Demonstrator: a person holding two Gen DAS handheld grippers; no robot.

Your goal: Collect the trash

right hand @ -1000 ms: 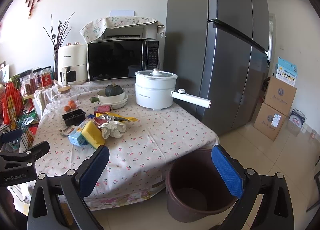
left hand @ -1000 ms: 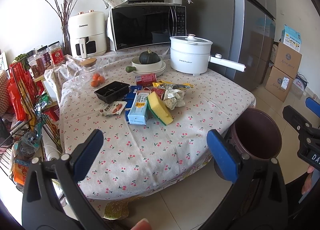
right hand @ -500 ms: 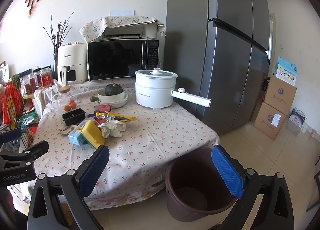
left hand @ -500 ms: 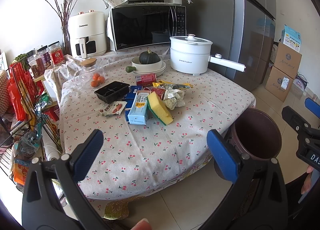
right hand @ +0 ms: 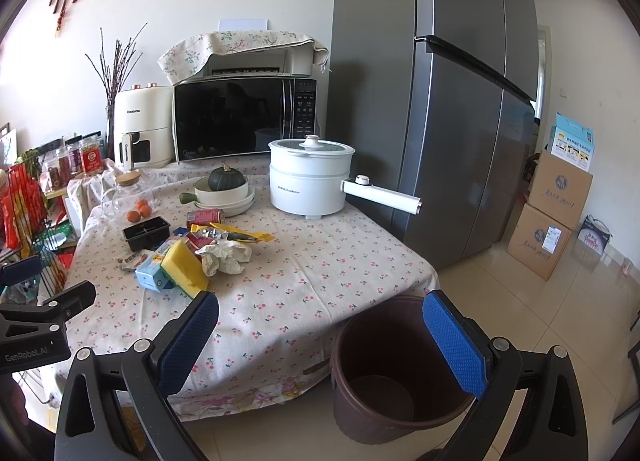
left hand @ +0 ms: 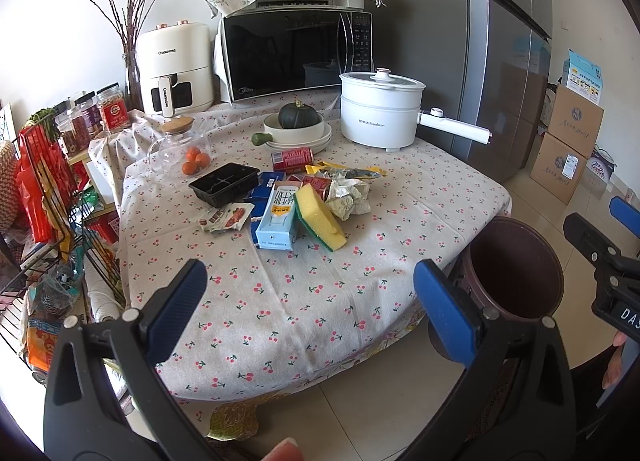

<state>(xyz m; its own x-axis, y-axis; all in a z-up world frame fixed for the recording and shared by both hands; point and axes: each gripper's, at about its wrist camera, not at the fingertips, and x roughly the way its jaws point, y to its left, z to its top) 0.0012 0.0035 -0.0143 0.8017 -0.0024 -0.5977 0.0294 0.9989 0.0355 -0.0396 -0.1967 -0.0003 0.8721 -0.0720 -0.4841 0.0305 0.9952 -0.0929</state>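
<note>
We have not started collecting yet, as far as we can judge: the brown bin (right hand: 394,373) on the floor by the near right corner of the table (left hand: 304,301) looks empty down to its bottom, and the trash still lies in one heap in the middle of the cloth. Our left gripper (left hand: 310,301) hangs wide apart with nothing between its pads, short of the near table edge; our right gripper (right hand: 320,337) is just as wide and empty, above the bin.

In the heap we see a yellow sponge (left hand: 320,217) leaning on a light blue carton (left hand: 276,217), crumpled paper (left hand: 348,197) just to its right, a black plastic tray (left hand: 224,183) to the left, a torn wrapper (left hand: 224,217) near it, a red can (left hand: 292,159) on its side at the far edge, and a yellow wrapper (left hand: 344,172) beside that. All of it remains to be moved.

The table wears a cherry-print cloth. At the far side stand a white electric pot (left hand: 380,113), a squash in stacked bowls (left hand: 298,127), a glass jar with oranges (left hand: 180,145), a microwave (left hand: 296,53) and an air fryer (left hand: 174,67). A grey fridge (right hand: 440,101) rises on the right, cardboard boxes (right hand: 552,213) sit on the tiled floor beyond it, and a wire rack (left hand: 44,197) crowds the left.
</note>
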